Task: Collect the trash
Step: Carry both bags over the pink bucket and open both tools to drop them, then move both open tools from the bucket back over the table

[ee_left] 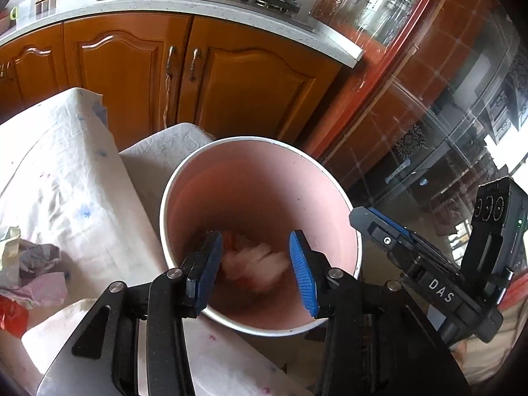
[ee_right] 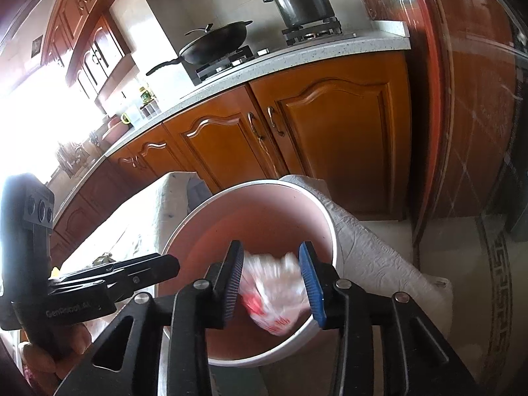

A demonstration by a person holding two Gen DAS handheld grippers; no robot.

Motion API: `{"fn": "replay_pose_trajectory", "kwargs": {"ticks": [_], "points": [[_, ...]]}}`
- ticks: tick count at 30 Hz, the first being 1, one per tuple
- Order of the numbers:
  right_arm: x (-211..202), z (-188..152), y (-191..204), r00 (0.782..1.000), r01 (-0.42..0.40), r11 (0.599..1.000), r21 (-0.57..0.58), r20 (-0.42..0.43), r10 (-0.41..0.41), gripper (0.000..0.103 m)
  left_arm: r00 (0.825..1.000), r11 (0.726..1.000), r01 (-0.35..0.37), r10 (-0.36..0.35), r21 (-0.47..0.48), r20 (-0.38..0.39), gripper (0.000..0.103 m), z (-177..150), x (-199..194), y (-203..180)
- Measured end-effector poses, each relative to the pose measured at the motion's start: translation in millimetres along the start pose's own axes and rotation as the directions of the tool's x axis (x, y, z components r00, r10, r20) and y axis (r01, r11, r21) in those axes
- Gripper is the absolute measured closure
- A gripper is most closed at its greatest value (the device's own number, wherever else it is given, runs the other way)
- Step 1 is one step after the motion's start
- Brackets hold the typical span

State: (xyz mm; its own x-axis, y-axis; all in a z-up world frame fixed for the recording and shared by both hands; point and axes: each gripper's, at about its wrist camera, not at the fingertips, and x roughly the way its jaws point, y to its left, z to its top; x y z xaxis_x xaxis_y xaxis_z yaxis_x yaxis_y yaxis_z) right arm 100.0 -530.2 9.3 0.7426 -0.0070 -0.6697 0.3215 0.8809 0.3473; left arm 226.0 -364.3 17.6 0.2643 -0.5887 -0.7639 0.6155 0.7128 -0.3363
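A pink bin (ee_left: 264,178) with a white rim stands beside the cloth-covered table; it also shows in the right wrist view (ee_right: 264,211). My left gripper (ee_left: 255,270) is open over the bin mouth, with blurred white and red trash (ee_left: 254,265) inside the bin below it. My right gripper (ee_right: 272,283) hangs over the bin with a blurred clear plastic wrapper with red print (ee_right: 274,293) between its fingers; whether it grips it is unclear. The right gripper's body (ee_left: 445,257) shows in the left wrist view, and the left gripper's body (ee_right: 82,283) shows in the right wrist view.
Crumpled paper and a red wrapper (ee_left: 29,277) lie on the white tablecloth (ee_left: 56,171) at left. Wooden kitchen cabinets (ee_left: 184,76) and a counter with a steel pot (ee_right: 303,3) and a wok (ee_right: 214,46) stand behind. A glass door (ee_left: 445,109) is at right.
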Motion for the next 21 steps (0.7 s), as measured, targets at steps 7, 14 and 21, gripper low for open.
{"fn": "replay_pose_trajectory", "kwargs": {"ticks": [7,14,21], "points": [[-9,-2,-1,1.000,-0.016,1.000,0.024,0.019,0.015,0.050,0.999,1.000,-0.007,0.008,-0.014,0.042,0.061,-9,-24,8],[-24,-8,8,0.998,-0.049,0.998,0.029,0.045,0.048,0.037,0.994,0.999,-0.035,0.039,-0.041,0.104,0.061,-27,-62,24],[-41,-16,23,0.994,-0.079,0.997,0.026,0.079,0.077,0.032,0.986,0.993,-0.054,0.070,-0.109,0.152,0.061,-51,-100,51]]}}
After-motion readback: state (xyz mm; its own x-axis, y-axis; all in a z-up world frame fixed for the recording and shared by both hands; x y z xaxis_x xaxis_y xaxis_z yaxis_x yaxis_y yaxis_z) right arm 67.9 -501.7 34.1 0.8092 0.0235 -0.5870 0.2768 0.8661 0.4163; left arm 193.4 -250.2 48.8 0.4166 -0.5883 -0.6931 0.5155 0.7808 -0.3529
